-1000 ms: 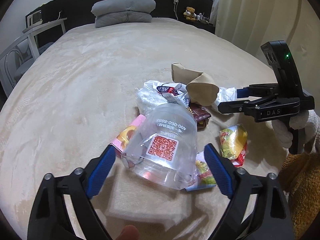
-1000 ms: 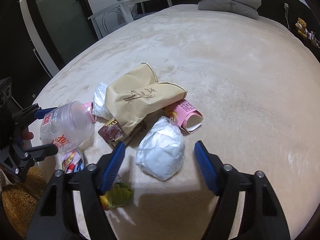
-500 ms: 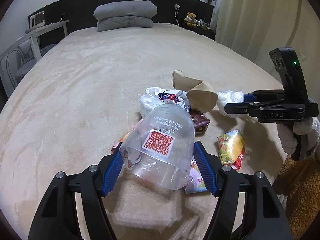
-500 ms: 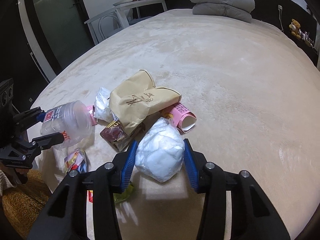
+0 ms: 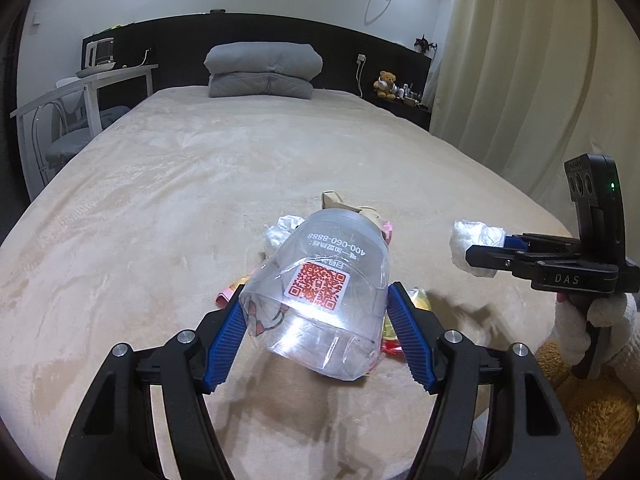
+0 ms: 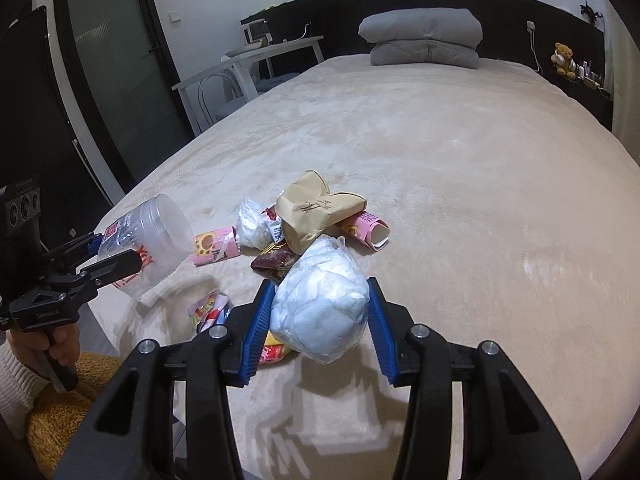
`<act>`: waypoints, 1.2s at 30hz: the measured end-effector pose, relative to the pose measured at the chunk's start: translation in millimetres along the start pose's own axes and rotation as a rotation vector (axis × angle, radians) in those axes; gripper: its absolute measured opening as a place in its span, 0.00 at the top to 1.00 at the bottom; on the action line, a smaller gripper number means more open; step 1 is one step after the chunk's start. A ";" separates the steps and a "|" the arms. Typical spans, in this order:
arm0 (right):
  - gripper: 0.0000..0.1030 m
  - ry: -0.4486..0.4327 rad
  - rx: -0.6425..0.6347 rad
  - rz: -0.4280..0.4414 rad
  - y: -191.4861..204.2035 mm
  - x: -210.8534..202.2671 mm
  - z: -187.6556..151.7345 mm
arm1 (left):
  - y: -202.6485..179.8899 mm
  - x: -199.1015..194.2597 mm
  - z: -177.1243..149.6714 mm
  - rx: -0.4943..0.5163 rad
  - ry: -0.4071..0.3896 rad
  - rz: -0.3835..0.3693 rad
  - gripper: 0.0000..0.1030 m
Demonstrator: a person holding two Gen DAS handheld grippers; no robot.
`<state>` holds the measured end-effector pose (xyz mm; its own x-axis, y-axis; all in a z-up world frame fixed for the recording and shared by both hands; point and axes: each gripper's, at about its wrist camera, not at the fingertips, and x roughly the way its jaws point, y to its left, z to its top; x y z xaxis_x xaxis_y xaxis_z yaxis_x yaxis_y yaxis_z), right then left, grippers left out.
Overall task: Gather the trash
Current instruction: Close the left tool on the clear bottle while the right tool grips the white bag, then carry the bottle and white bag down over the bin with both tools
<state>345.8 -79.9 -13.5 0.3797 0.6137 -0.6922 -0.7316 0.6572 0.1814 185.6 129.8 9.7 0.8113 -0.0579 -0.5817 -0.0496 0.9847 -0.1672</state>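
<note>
My left gripper (image 5: 316,312) is shut on a clear plastic jar (image 5: 324,292) with a red QR label, held above the beige bed (image 5: 200,184). The same jar (image 6: 148,244) shows at the left of the right wrist view, lifted in that gripper (image 6: 108,258). My right gripper (image 6: 320,320) is shut on a crumpled white plastic bag (image 6: 320,308), also raised off the bed; from the left wrist view that bag (image 5: 472,236) sticks out of the right gripper (image 5: 486,254). A tan paper bag (image 6: 316,210), pink carton (image 6: 214,246), brown wrapper (image 6: 274,262) and colourful snack packets (image 6: 208,308) lie below.
A second white bag (image 6: 252,226) and a rolled pink paper (image 6: 370,230) lie in the pile. Grey pillows (image 5: 262,70) rest at the headboard. A white desk and chair (image 5: 76,112) stand left of the bed, a curtain (image 5: 520,80) right. A yellow fuzzy mat (image 6: 64,396) lies by the bed edge.
Both grippers closed on their items, the left on the jar and the right on the white bag, then lifted them off the bed. The rest of the pile stayed put.
</note>
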 end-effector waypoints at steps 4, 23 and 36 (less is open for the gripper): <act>0.55 -0.042 0.000 -0.011 9.0 -24.1 -16.7 | -16.1 -19.6 -10.0 0.002 -0.044 -0.014 0.34; 0.55 -0.064 0.041 -0.008 46.2 -89.7 -113.0 | -63.1 -83.9 -80.9 -0.067 -0.117 -0.066 0.34; 0.55 -0.065 0.040 0.000 71.4 -119.4 -164.0 | -94.3 -111.2 -122.4 -0.090 -0.118 -0.093 0.34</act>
<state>155.3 -178.0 -32.5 0.4165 0.6400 -0.6457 -0.7089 0.6733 0.2101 28.7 23.3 -7.2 0.8773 -0.1229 -0.4640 -0.0193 0.9569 -0.2899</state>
